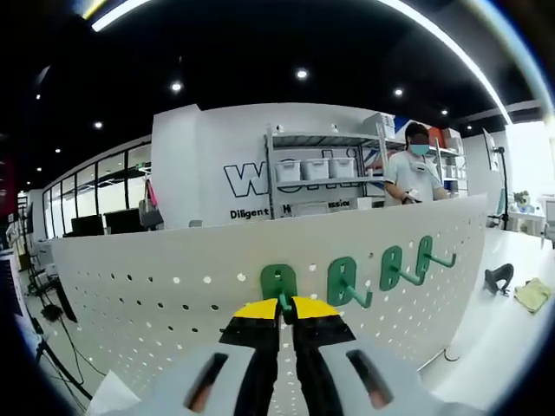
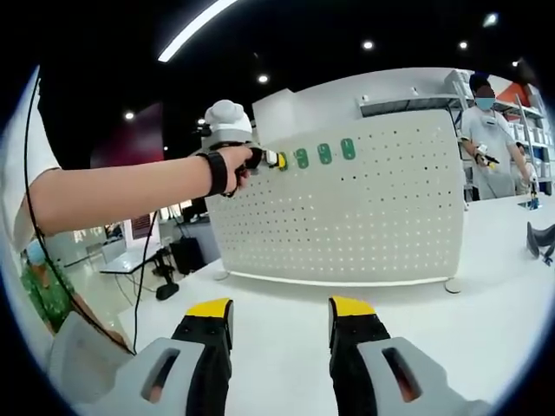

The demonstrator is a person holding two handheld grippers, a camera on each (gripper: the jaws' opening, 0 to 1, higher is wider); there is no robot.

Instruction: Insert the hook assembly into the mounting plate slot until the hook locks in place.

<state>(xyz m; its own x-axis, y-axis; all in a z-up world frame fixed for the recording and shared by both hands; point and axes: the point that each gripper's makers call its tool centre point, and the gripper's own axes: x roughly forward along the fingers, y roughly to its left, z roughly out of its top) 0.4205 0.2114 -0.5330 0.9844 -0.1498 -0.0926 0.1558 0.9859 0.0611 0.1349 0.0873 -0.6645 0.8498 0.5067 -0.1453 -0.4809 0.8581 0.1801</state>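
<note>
At centre frame our left tongs (image 1: 286, 309) pinch the green plastic hook (image 1: 278, 283) against the white perforated mounting plate (image 1: 156, 286); we push squarely until it locks. Right tongs (image 2: 279, 316) hang wide, empty.

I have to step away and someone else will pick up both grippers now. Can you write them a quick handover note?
Left gripper: shut on the green hook, held against the white pegboard near its top edge.
Right gripper: open, empty, hovering over the white table in front of the board.
Done: three green hooks already hang on the board, to the right of the held one.
Left: whether the held hook has locked cannot be told; press it home, check, then release.
</note>
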